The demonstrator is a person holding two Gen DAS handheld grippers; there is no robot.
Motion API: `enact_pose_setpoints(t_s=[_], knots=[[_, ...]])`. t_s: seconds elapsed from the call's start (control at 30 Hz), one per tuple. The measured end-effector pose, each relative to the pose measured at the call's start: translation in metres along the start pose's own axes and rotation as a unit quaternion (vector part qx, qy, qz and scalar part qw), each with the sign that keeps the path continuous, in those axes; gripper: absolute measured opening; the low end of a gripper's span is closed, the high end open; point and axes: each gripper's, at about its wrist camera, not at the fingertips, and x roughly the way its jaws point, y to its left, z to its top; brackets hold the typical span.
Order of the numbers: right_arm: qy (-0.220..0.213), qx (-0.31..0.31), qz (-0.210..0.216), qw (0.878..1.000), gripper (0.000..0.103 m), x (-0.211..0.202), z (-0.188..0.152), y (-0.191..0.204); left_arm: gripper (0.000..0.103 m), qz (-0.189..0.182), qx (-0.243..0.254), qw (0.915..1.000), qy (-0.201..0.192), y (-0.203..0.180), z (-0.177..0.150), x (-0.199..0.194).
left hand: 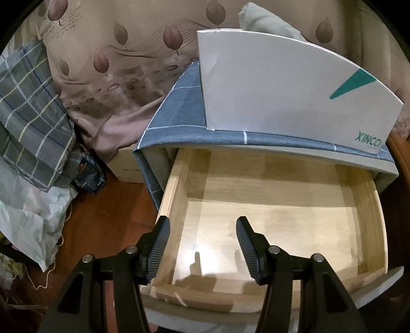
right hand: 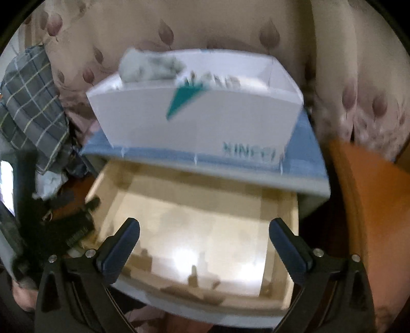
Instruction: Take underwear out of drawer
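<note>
Left of the drawer [left hand: 174,194] lies one heap of soft, rumpled plaid bedding [left hand: 30,107] in grey with pale lines. Just below it is a glossy reddish wooden floor [left hand: 115,212]. One plain cardboard box [left hand: 125,166] stands near the drawer's left rear corner, under a draped beige fabric [left hand: 115,51] printed with brown leaves.

The single drawer is pulled out. It is a shallow rectangular tray of pale, smooth wood, and its bottom shines under the light. The cabinet above it is covered by one blue checked cloth [left hand: 176,110], flat and woven. On that cloth, directly above the drawer's back, stands one white card box [left hand: 282,84], open-topped, with a teal triangle and teal lettering. One crumpled grey-green cloth [left hand: 266,23] pokes from the box; whether it is the underwear cannot be told.

There are two hand-held grippers, each with two black fingers carrying ribbed dark pads. The left hand-held gripper [left hand: 202,222] hangs over the drawer's front left corner, jaws apart, with only the drawer's left wall and bare bottom seen between them. The right hand-held gripper [right hand: 205,222] hangs over the drawer's front, jaws spread wide and holding nothing. The grey-green cloth sits well beyond both, above the drawer's back.

Right of the drawer a blurred orange-brown surface [right hand: 371,205] curves away.
</note>
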Motion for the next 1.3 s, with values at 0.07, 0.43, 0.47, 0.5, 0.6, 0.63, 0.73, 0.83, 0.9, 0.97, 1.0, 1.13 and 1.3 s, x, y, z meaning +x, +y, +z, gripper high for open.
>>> enact_pose_setpoints(t_s=[0.07,0.43,0.47,0.5,0.6,0.63,0.73,0.83,0.9,0.97,1.0,1.13,1.3], knots=[[0.009,0.011,0.001,1.0,0.1,0.008,-0.012,-0.006,0.055,-0.002,0.002,1.0,-0.004,-0.001,-0.002,-0.003],[0.023,0.026,0.007,0.999,0.1,0.025,-0.038,-0.014,0.055,-0.007,0.016,0.9998,-0.003,-0.009,-0.013,-0.011],[0.023,0.027,0.01,0.999,0.1,0.025,-0.038,-0.015,0.055,-0.004,0.019,0.9998,-0.003,-0.011,-0.013,-0.011],[0.025,0.029,0.017,0.999,0.1,0.026,-0.039,-0.016,0.055,-0.004,0.021,0.9998,-0.003,-0.012,-0.014,-0.011],[0.031,0.035,0.024,0.999,0.1,0.03,-0.041,-0.018,0.055,-0.002,0.023,0.9997,-0.002,-0.014,-0.015,-0.012],[0.033,0.038,0.029,0.998,0.1,0.031,-0.041,-0.019,0.055,-0.002,0.023,0.9997,-0.002,-0.014,-0.016,-0.012],[0.032,0.054,0.027,0.998,0.101,0.031,-0.041,-0.023,0.055,-0.002,0.022,0.9997,-0.003,-0.015,-0.017,-0.012],[0.034,0.063,0.029,0.997,0.1,0.032,-0.042,-0.025,0.055,0.0,0.024,0.9997,-0.004,-0.015,-0.017,-0.011],[0.036,0.065,0.031,0.997,0.1,0.034,-0.042,-0.025,0.055,0.002,0.026,0.9996,-0.003,-0.016,-0.018,-0.011],[0.038,0.064,0.029,0.997,0.1,0.035,-0.041,-0.024,0.055,0.0,0.028,0.9996,-0.003,-0.017,-0.019,-0.012],[0.039,0.062,0.029,0.997,0.1,0.035,-0.042,-0.024,0.055,0.001,0.028,0.9996,-0.003,-0.017,-0.02,-0.013],[0.042,0.06,0.025,0.997,0.1,0.037,-0.041,-0.022,0.055,0.0,0.029,0.9996,-0.002,-0.017,-0.019,-0.013],[0.047,0.063,0.027,0.997,0.1,0.038,-0.042,-0.023,0.055,-0.002,0.031,0.9995,-0.001,-0.018,-0.019,-0.012]])
